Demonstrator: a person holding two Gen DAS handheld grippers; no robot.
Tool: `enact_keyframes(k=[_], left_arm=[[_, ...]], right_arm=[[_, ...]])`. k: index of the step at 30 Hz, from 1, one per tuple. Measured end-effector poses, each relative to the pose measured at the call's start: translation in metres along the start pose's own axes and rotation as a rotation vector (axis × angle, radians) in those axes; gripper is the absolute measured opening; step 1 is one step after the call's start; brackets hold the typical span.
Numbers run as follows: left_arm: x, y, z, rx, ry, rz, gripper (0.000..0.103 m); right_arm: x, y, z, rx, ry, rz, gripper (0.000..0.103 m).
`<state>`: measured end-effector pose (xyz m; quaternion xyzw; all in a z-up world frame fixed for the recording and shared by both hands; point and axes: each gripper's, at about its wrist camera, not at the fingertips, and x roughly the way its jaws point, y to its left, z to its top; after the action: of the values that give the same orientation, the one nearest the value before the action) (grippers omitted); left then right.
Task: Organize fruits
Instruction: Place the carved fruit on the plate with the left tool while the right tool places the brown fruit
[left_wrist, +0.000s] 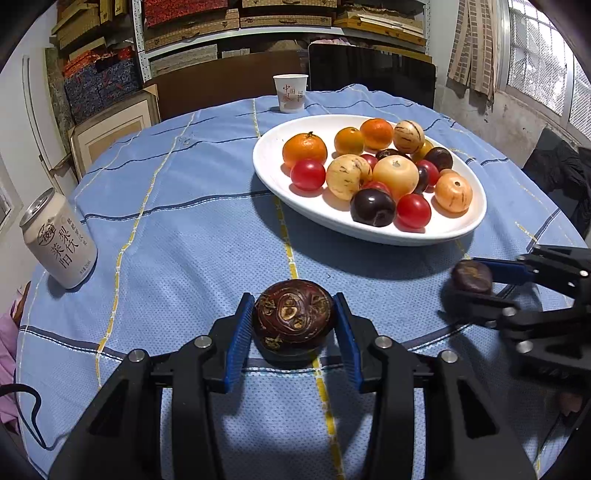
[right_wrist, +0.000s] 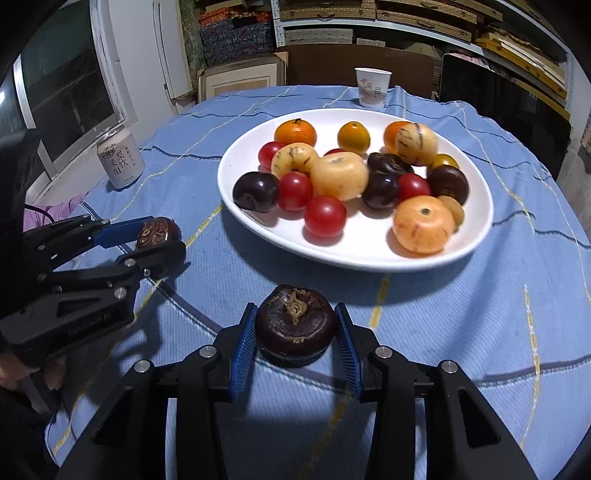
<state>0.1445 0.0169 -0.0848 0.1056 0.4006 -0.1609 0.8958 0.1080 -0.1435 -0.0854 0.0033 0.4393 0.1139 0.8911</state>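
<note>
A white oval plate holds several fruits: oranges, red tomatoes, dark plums and pale striped melons. My left gripper is shut on a dark brown water chestnut just above the blue cloth, in front of the plate. It also shows at the left of the right wrist view. My right gripper is shut on a second dark water chestnut, also low over the cloth. It shows at the right of the left wrist view.
A white drink can stands at the table's left. A paper cup stands behind the plate. The round table has a blue checked cloth. Shelves and boxes stand behind it.
</note>
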Motion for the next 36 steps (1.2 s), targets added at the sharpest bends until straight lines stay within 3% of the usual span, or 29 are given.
enact_keyframes(k=[12, 25, 36], left_arm=[[-0.018, -0.019, 0.002, 0.046, -0.045, -0.039, 0.042], [-0.015, -0.048, 0.067, 0.064, -0.075, -0.057, 0.042], [0.019, -0.053, 0.115, 0.053, -0.066, -0.049, 0.042]], right_arm=[[-0.043, -0.056, -0.010, 0.123, -0.074, -0.007, 0.042], [-0.071, -0.074, 0.049, 0.114, -0.173, -0.004, 0.042], [-0.047, -0.082, 0.094, 0.109, -0.159, -0.001, 0.042]])
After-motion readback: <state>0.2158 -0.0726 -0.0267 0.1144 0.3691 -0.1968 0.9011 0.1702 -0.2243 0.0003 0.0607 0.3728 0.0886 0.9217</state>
